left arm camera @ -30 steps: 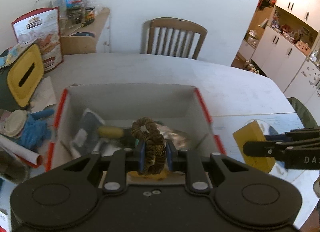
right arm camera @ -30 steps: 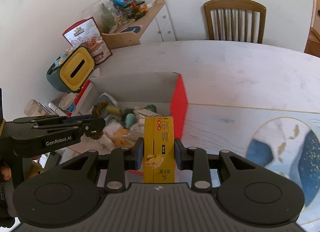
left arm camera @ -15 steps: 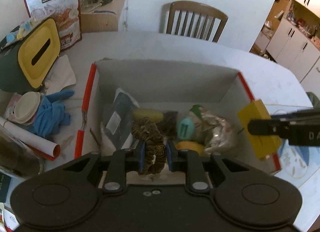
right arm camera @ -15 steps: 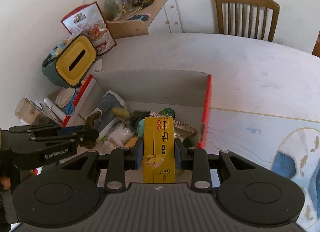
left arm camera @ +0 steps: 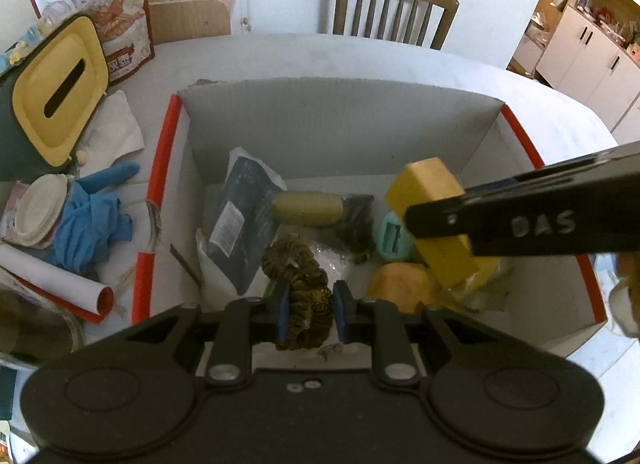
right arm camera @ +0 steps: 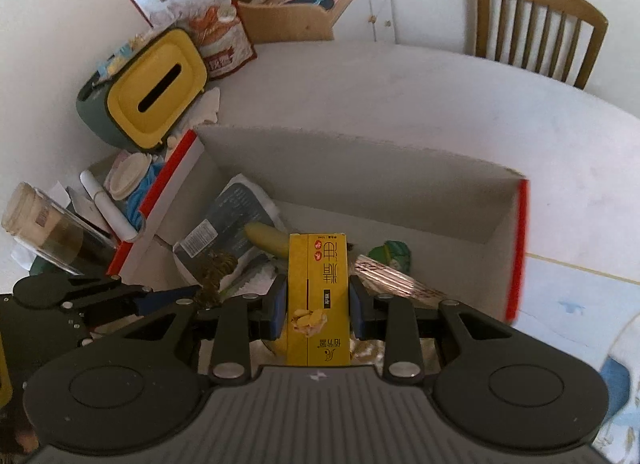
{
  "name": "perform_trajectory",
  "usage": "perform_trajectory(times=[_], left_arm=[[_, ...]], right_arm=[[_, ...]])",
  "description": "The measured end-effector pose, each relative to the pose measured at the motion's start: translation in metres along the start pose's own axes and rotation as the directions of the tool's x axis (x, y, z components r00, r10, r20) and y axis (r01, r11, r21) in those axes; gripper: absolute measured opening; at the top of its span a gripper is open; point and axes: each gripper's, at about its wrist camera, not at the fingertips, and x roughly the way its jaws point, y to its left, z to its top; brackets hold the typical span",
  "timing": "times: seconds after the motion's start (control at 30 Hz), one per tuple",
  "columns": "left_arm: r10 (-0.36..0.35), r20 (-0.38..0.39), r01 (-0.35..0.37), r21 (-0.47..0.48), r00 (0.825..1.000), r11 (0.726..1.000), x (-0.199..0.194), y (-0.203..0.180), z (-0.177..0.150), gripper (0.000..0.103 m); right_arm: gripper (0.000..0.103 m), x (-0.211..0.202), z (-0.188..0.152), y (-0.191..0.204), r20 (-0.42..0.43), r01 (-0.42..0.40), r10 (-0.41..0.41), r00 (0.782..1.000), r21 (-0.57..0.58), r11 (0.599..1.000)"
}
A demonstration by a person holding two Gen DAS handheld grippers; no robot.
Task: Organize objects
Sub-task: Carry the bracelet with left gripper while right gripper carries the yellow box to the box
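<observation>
Both grippers hang over the open box (left arm camera: 344, 112): the left gripper (left arm camera: 308, 310) pinches a brown scrunchie (left arm camera: 298, 276) above the clutter at the near-left, the right gripper (right arm camera: 318, 300) clamps a yellow carton (right arm camera: 318, 284), long axis along the fingers, pointing down into the box's right half

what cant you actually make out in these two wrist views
- Left wrist view: the lower part of the brown patterned fabric scrunchie, hidden behind the left gripper.
- Left wrist view: the middle of the small yellow cardboard carton, hidden by the right gripper.
- Right wrist view: the near floor of the red-edged cardboard box, covered by the gripper body.
- Right wrist view: the carton's small print, too small to read.
</observation>
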Motion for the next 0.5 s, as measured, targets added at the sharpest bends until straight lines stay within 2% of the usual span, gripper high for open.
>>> perform_trajectory(times=[0.2,0.5], left_arm=[[-0.002,-0.022,0.002,0.004,1.0,1.0,0.008,0.001,0.0,0.022],[-0.011,-0.066,0.01,-0.01,0.998,1.0,0.02,0.001,0.005,0.026]], right_arm=[[0.031,0.017,-0.003,-0.001,-0.043,0.02,-0.021,0.999,-0.01,1.0],[0.031,0.014,-0.002,-0.009,-0.039,0.002,-0.001,0.999,0.015,1.0]])
